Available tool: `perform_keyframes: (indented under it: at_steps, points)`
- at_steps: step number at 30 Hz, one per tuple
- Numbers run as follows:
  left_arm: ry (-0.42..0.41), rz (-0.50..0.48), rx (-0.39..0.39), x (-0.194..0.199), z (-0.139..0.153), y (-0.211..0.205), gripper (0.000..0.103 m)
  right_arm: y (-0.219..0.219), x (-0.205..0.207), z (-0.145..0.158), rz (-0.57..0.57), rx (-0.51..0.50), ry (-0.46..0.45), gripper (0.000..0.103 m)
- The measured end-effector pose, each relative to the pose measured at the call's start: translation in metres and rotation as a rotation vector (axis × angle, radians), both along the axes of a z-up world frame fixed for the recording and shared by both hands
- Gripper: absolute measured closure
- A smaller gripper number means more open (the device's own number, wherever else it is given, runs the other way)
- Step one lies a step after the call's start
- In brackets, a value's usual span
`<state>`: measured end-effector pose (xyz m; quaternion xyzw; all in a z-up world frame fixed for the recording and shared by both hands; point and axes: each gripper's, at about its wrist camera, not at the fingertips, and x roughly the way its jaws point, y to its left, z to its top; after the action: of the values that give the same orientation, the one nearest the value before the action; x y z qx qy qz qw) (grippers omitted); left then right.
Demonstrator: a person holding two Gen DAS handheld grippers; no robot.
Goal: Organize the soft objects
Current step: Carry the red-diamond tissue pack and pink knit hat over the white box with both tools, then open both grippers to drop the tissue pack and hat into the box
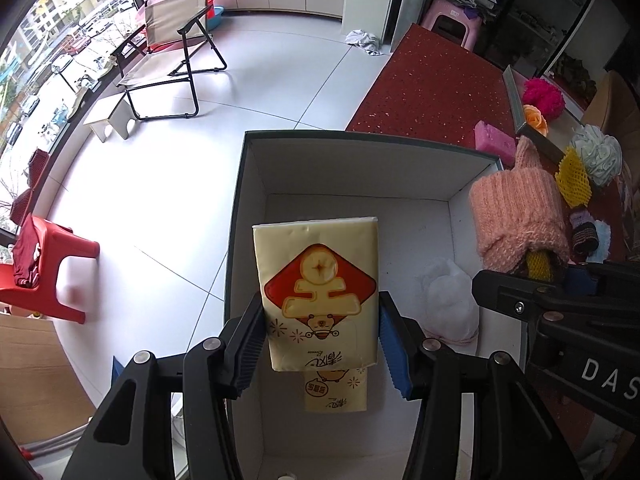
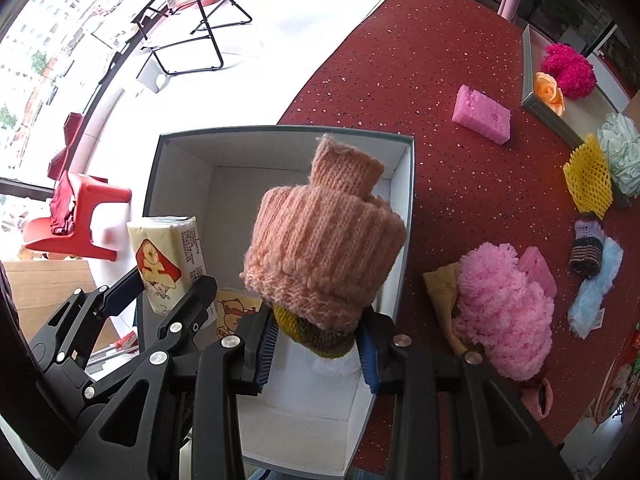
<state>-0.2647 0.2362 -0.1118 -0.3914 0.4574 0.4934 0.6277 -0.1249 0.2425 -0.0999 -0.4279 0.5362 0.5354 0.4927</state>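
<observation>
My left gripper (image 1: 320, 340) is shut on a yellow tissue pack (image 1: 318, 292) and holds it over the open white box (image 1: 360, 168). A second tissue pack (image 1: 336, 394) and a white soft bundle (image 1: 450, 300) lie on the box floor. My right gripper (image 2: 318, 344) is shut on a rolled peach knit item (image 2: 324, 248) with a yellow-green knit end, held above the same box (image 2: 180, 176). The left gripper with its tissue pack (image 2: 168, 264) shows at the box's left wall in the right wrist view. The right gripper's knit roll (image 1: 516, 216) shows at the box's right wall in the left wrist view.
On the red sparkly table (image 2: 400, 60) lie a pink sponge (image 2: 482, 114), a fluffy pink item (image 2: 504, 312), a yellow foam net (image 2: 588, 176), a pale green puff (image 2: 622, 152), striped knit pieces (image 2: 586, 248) and a tray with a magenta puff (image 2: 568, 70). A red stool (image 1: 52, 276) and folding chair (image 1: 172, 48) stand on the floor.
</observation>
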Motion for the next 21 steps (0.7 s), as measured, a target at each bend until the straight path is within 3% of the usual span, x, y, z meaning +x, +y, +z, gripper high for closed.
perform_keyframes:
  at_steps: [15, 16, 17, 19, 21]
  points:
    - [0.018, -0.025, 0.006, 0.005, -0.002, 0.005, 0.048, 0.004, -0.003, 0.000, 0.004, 0.004, -0.016, 0.064]
    - [0.018, -0.029, 0.011, 0.005, -0.002, 0.005, 0.043, 0.004, -0.003, 0.000, 0.006, 0.006, -0.016, 0.064]
    - [0.023, -0.030, 0.017, 0.005, -0.001, 0.004, 0.025, 0.005, -0.004, 0.001, 0.007, 0.010, -0.020, 0.064]
    - [0.040, -0.025, 0.043, 0.004, 0.003, 0.003, 0.006, 0.005, -0.004, 0.003, 0.014, 0.024, -0.025, 0.055]
    - [0.038, -0.018, 0.071, 0.002, 0.008, 0.001, 0.004, 0.005, -0.006, 0.006, 0.027, 0.039, -0.032, 0.031]
